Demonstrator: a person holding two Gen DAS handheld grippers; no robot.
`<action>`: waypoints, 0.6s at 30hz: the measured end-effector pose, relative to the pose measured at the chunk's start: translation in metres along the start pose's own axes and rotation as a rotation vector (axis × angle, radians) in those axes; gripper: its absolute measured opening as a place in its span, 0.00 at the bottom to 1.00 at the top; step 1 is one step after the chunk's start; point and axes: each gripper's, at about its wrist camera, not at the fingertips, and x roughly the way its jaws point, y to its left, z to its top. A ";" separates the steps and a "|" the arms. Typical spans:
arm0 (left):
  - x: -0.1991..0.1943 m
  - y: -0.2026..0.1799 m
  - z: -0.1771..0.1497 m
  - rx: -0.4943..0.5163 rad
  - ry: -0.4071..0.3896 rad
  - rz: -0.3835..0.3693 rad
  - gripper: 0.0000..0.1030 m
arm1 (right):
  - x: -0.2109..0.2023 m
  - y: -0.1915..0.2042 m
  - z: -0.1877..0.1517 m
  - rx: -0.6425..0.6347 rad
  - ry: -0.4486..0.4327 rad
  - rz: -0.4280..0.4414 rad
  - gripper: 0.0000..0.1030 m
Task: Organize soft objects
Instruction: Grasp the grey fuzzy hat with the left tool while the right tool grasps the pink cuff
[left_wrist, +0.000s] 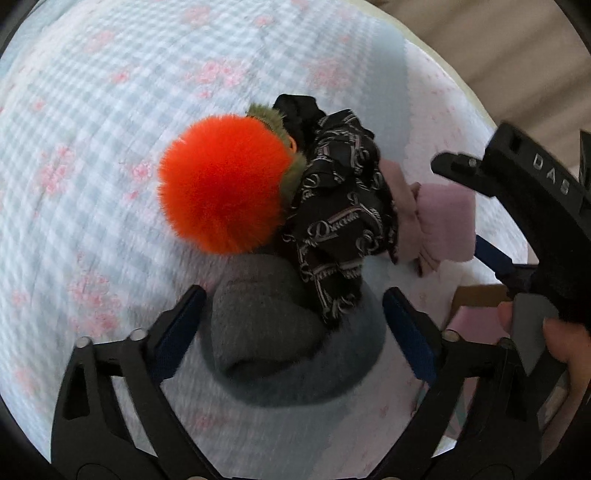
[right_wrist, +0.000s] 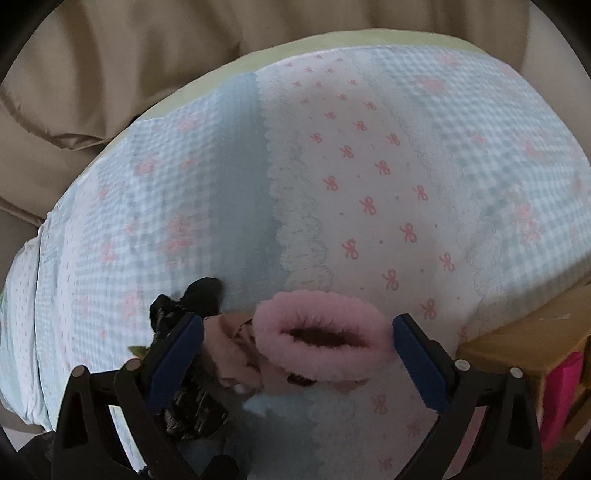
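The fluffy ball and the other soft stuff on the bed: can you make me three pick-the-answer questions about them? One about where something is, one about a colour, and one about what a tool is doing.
1. Where does the grey knit piece lie?
A. between the open fingers of the left tool
B. on top of the fluffy ball
C. on the floor

2. What colour is the fluffy ball?
A. blue
B. orange-red
C. white

3. How is the right tool standing?
A. shut on the black patterned scrunchie
B. out of sight
C. open, with the pink furry scrunchie between its fingers

Answers:
1 A, the grey piece sits between the two blue pads.
2 B, its fur is bright orange-red.
3 C, both pads stand apart from the pink fur.
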 end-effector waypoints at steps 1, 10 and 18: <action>0.003 0.000 0.001 -0.006 0.006 0.001 0.81 | 0.003 -0.002 0.001 0.008 0.001 -0.002 0.92; 0.001 -0.001 -0.004 0.008 -0.018 -0.004 0.58 | 0.007 -0.017 0.000 0.022 -0.018 -0.038 0.54; -0.023 0.004 -0.004 0.014 -0.031 -0.018 0.53 | -0.009 -0.012 -0.003 0.000 -0.047 -0.023 0.37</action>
